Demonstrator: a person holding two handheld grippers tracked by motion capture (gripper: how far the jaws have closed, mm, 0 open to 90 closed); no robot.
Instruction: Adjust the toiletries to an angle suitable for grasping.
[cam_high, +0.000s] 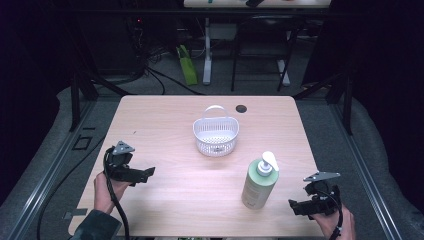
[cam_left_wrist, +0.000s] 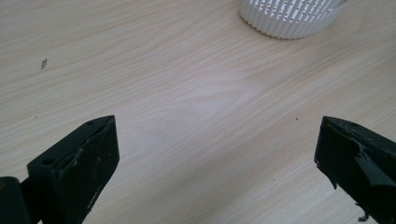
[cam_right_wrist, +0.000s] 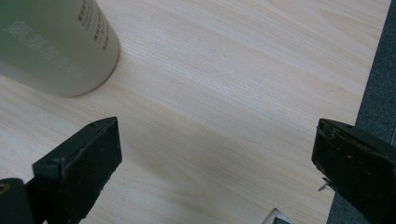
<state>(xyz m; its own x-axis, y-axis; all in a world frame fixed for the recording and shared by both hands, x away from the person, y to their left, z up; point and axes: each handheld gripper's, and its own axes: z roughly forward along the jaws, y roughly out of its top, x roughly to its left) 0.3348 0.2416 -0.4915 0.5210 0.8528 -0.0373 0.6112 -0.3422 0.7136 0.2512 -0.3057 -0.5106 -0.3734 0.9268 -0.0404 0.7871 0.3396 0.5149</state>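
Pale wood tabletop (cam_high: 175, 190), lit against a dark room with cables and table legs behind. Standing upright just ahead and to the inner side of the right hand-held gripper (cam_high: 300, 206): a green pump bottle (cam_high: 259, 182), near but not touching. Farther off, beyond both grippers toward the middle of the tabletop: a white slotted basket (cam_high: 216, 134) with a hoop handle.

Right hand-held gripper wide open, nothing between the jaws, bare wood beneath. Left hand-held gripper (cam_high: 148, 172) likewise spread wide and empty, well apart from the bottle.

Bottle probably fairly heavy if full, stiff plastic, smooth and a little slippery, tall enough to tip. Best taken across the straight body around mid-height, not by the white pump head, likely to wobble or press down.

High view: whole bottle, pump, basket handle, both hands. Right gripper view: bottle's (cam_right_wrist: 56, 42) lower wall, printed label, base on the wood close to one jaw. Left gripper view: ribbed lower rim of the basket (cam_left_wrist: 287, 18) ahead.
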